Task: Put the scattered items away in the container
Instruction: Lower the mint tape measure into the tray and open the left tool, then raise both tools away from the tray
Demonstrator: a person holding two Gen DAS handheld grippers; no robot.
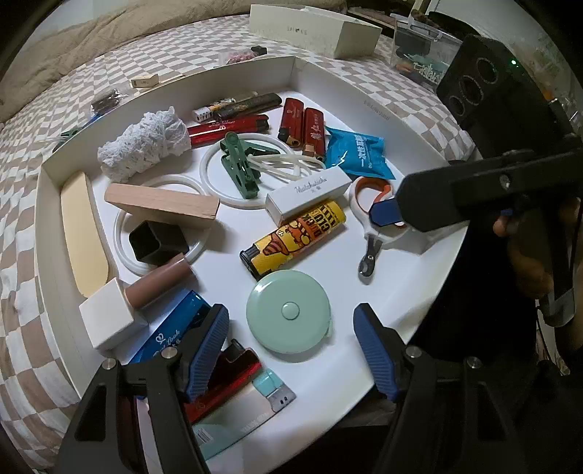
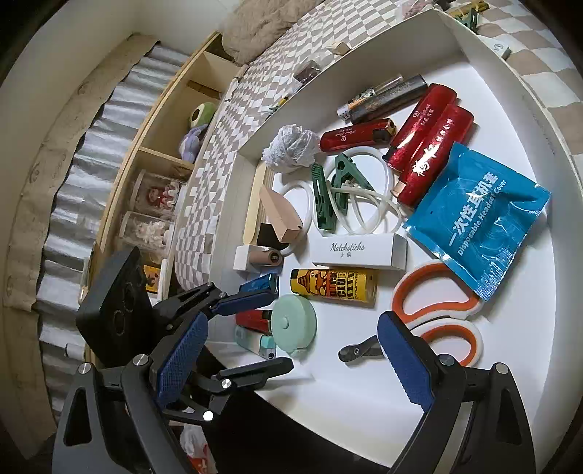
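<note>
A shallow white tray [image 1: 293,70] on the checkered bed holds several items. A mint round tape measure [image 1: 288,311] lies on the tray floor just ahead of my left gripper [image 1: 291,350], which points down at it, open, its blue pads clear of the case on both sides. Beside it are a yellow lighter [image 1: 293,239], a white matchstick box [image 1: 308,193] and orange-handled scissors [image 2: 437,317]. My right gripper [image 2: 293,361] hovers open over the tray's near edge with nothing between its fingers. Its right finger [image 2: 404,359] stands over the scissors.
Red lighters [image 2: 430,146], a blue packet [image 2: 477,218], green clips [image 1: 240,164], white rings, a wood block [image 1: 162,204] and a white cloth ball [image 1: 145,140] fill the tray. Small items [image 1: 145,81] lie loose on the bed beyond the tray's far wall. A white box [image 1: 313,31] stands behind.
</note>
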